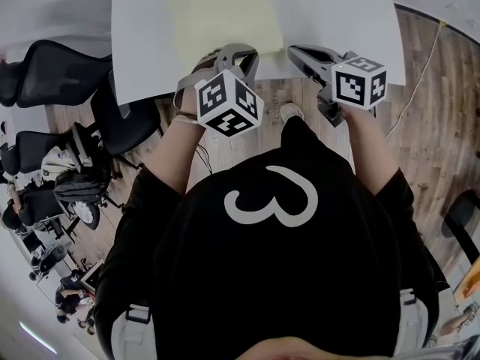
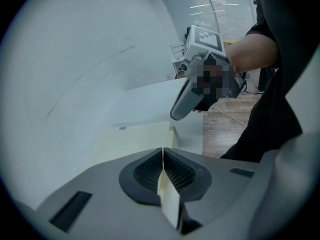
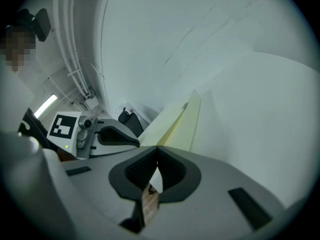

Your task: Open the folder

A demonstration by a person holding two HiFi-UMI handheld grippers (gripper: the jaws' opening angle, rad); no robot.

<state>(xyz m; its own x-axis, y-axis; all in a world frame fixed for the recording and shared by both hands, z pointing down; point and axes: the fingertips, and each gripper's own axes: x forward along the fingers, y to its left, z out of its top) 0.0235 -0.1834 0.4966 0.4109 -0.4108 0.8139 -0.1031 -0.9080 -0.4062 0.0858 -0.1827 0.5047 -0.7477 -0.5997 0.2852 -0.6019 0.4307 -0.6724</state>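
Folder (image 1: 225, 13): pale yellow, closed, flat on white table (image 1: 337, 21); near edge at table's front rim.
L gripper (image 2: 163, 154): jaws clamped on folder's near edge, thin pale sheet pinched btwn them.
R gripper (image 3: 157, 150): jaws together, nothing gripped; tip just beside folder's right near corner, over table rim.
Grippers: side by side, near each other, not touching.

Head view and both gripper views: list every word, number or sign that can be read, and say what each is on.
"3": large white figure, lying sideways, on the black shirt.
Left cube, right cube: black-and-white square markers only, no letters or numbers.
Folder: one small dark mark near its far edge, too small to read.
No other text in any view.
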